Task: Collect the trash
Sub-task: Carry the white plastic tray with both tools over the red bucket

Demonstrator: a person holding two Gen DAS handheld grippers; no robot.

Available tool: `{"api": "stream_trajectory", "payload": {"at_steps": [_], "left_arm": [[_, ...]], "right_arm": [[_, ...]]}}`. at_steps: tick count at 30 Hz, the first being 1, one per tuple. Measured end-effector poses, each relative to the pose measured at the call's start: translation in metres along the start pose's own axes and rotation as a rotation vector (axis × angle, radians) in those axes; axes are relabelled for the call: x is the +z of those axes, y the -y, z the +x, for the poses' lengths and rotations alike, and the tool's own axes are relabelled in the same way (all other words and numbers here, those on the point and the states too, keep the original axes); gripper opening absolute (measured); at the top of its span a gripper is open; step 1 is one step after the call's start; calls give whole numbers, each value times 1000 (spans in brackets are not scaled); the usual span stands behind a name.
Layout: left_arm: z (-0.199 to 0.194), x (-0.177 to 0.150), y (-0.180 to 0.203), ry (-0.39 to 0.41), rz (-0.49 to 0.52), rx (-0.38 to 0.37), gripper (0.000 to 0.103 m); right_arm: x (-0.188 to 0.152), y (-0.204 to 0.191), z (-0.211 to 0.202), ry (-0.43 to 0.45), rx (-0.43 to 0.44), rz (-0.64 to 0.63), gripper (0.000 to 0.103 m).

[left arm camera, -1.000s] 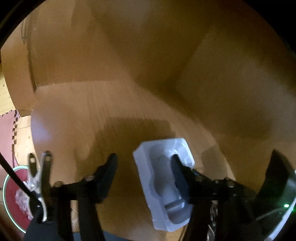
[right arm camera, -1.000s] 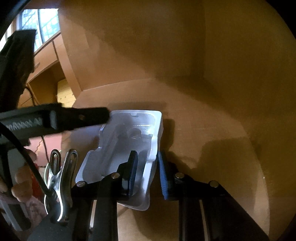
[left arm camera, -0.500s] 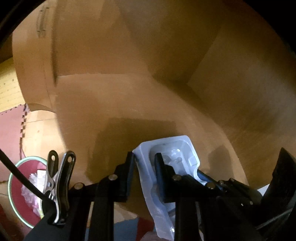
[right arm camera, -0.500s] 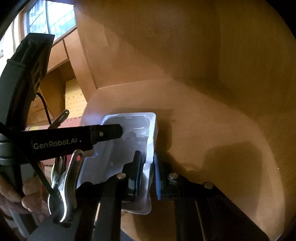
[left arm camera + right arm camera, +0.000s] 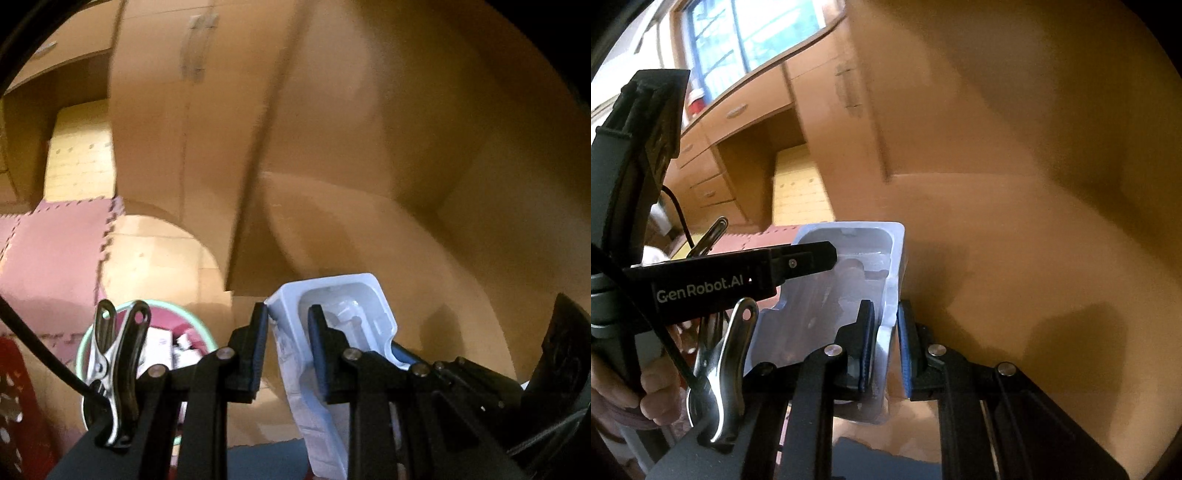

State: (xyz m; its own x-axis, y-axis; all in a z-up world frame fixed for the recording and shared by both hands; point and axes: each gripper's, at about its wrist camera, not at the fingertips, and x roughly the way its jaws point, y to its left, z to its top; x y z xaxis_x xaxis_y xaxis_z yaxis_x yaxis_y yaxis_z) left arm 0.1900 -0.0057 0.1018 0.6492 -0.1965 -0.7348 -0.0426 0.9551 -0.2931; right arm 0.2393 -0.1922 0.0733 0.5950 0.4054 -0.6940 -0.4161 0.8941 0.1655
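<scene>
Tools, left [image 5: 286, 345] and right [image 5: 886, 345], both clamp one white plastic tray [image 5: 343, 314] (a bin [image 5: 184, 332] nearby).

Green-rimmed bin [image 5: 199, 328]: contents too blurred to identify, near side hidden behind metal clip [image 5: 118, 369]. Plastic tray [image 5: 347, 325]: lower end cut off below bin.

both grippers were black, angular linkages with silver screw heads at the joints. the right gripper [image 5: 886, 347] had blue pads; the left gripper [image 5: 286, 350] bore white "genrobot.ai" lettering (seen from the right wrist). a steel spring clip [image 5: 118, 369] pinned a black cable [image 5: 40, 350].
</scene>
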Motion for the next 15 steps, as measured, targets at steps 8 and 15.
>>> {"api": "stream_trajectory", "payload": {"at_steps": [8,15], "left_arm": [[-12,-13,-72,-21,-83,42,22],[-3,-25,-124,-60,-148,44,22]], "right_arm": [[-1,-62,39,-67,59,-64,14],[-9,-93,74,-124,69,-68,14]]}}
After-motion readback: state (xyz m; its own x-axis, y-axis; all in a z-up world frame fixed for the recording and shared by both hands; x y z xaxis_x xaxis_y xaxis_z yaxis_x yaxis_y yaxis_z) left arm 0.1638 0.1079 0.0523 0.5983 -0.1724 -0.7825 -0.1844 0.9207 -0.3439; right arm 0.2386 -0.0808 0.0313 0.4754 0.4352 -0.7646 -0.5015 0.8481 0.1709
